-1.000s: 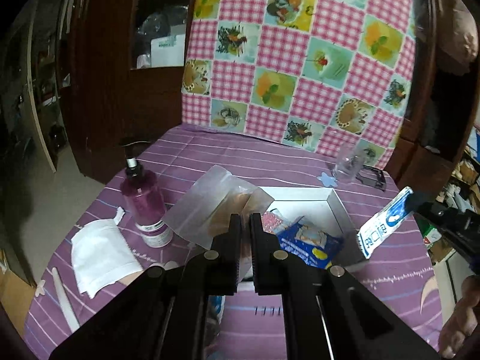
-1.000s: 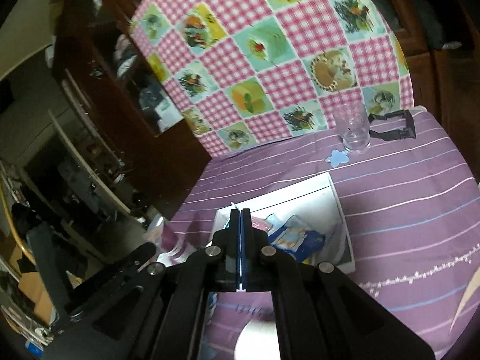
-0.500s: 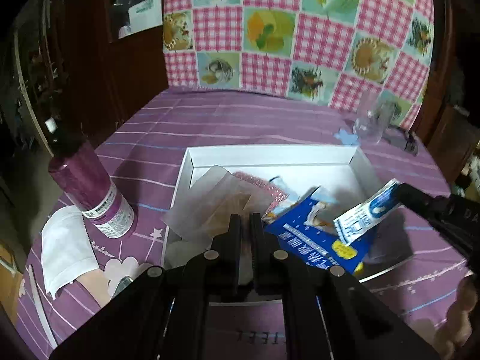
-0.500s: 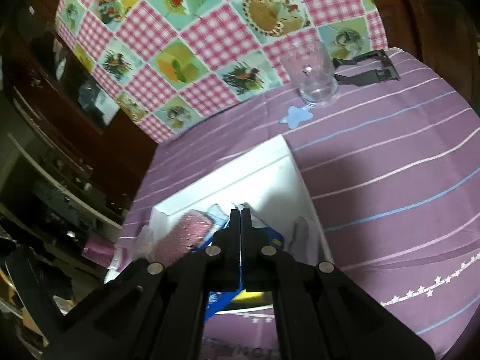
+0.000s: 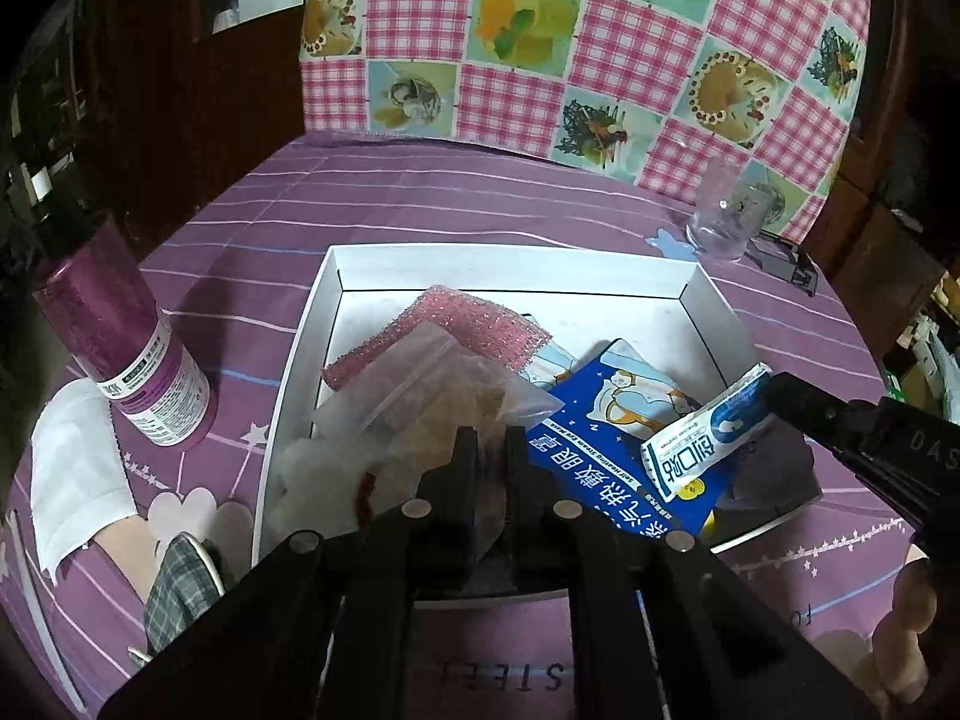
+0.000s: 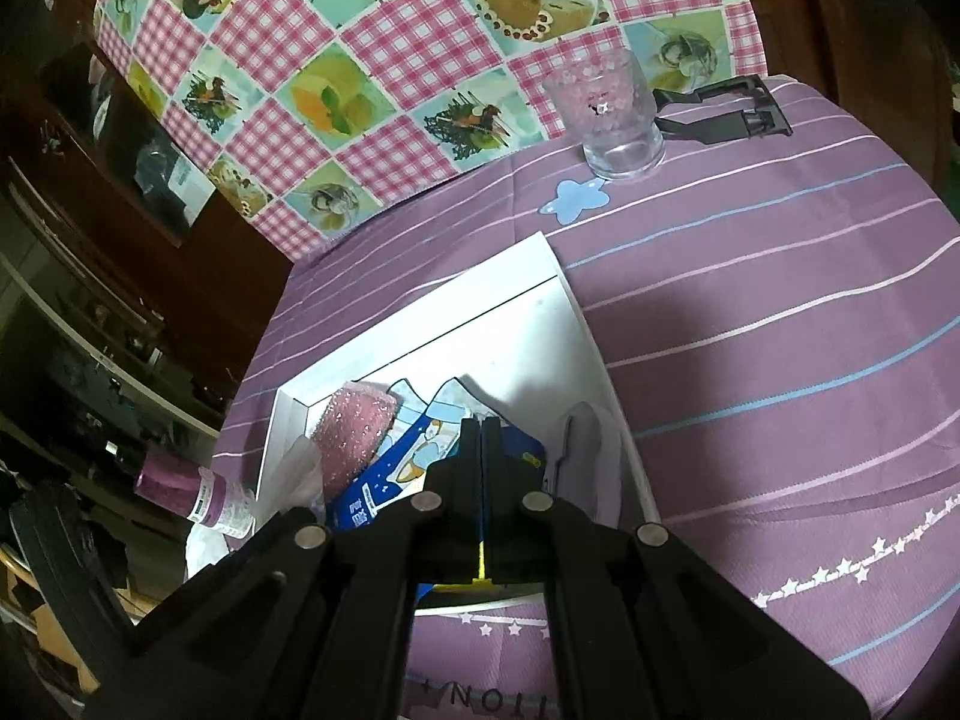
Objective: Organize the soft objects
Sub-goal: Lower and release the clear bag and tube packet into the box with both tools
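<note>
A shallow white box point(image 5: 510, 258) on the purple striped cloth holds a pink sponge point(image 5: 456, 324), a blue eye-mask pack point(image 5: 594, 420) and a white fluffy piece point(image 5: 312, 468). My left gripper point(image 5: 491, 450) hangs low over the box's near left part. Its jaws are opening, and the near edge of a clear zip bag point(image 5: 432, 384) still fills the narrow gap; the bag lies on the sponge. My right gripper point(image 5: 771, 387) is shut on a small blue-and-white sachet point(image 5: 708, 438) above the box's right side. In the right wrist view my right gripper point(image 6: 482, 423) shows only the sachet's thin edge.
Left of the box stand a purple pump bottle point(image 5: 132, 354) and a folded white cloth point(image 5: 78, 468). A plaid item point(image 5: 180, 582) lies near the front. A drinking glass point(image 6: 612, 114) and a black clip point(image 6: 726, 114) sit at the back right. A person's fingers point(image 5: 900, 630) show at lower right.
Both grippers have come down and forward over the box. The zip bag now rests on the things in the box, the sachet hangs lower, and the left jaws' gap is slightly wider.
</note>
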Demonstrator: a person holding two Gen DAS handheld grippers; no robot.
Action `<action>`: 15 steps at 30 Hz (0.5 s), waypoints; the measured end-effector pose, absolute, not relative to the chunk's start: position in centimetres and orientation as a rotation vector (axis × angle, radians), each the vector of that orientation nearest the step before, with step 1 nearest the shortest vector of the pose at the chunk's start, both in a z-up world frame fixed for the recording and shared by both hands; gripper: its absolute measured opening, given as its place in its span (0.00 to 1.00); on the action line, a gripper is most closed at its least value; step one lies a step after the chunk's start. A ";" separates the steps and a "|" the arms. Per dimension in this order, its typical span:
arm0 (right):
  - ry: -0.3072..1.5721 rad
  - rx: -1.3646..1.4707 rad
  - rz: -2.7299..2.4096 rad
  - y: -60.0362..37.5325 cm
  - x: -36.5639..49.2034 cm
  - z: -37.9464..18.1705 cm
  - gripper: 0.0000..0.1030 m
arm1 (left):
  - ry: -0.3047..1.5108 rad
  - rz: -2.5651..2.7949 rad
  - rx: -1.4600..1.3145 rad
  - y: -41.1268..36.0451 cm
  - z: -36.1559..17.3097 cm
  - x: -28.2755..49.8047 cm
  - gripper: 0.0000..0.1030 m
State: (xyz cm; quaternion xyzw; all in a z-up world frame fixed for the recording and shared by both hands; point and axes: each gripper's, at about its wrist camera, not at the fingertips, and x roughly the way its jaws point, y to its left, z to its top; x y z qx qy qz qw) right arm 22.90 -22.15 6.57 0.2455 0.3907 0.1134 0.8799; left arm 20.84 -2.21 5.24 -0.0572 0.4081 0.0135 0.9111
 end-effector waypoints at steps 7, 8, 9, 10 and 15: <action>0.817 0.501 0.231 -22.3 22.8 7.0 0.01 | 0.799 -0.008 -0.133 -2.3 6.1 20.3 0.52; 0.813 0.509 0.237 -22.3 22.7 7.0 0.01 | 0.776 -0.013 -0.138 -2.3 6.5 20.1 0.57; 0.805 0.521 0.245 -22.4 22.6 7.1 0.01 | 0.753 -0.016 -0.139 -2.3 6.9 19.8 0.62; 0.787 0.539 0.257 -22.5 22.5 7.3 0.01 | 0.740 -0.016 -0.136 -2.3 7.1 19.6 0.63; 0.788 0.511 0.292 -22.2 22.1 9.0 0.18 | 0.686 -0.010 -0.126 -2.2 8.8 18.8 0.64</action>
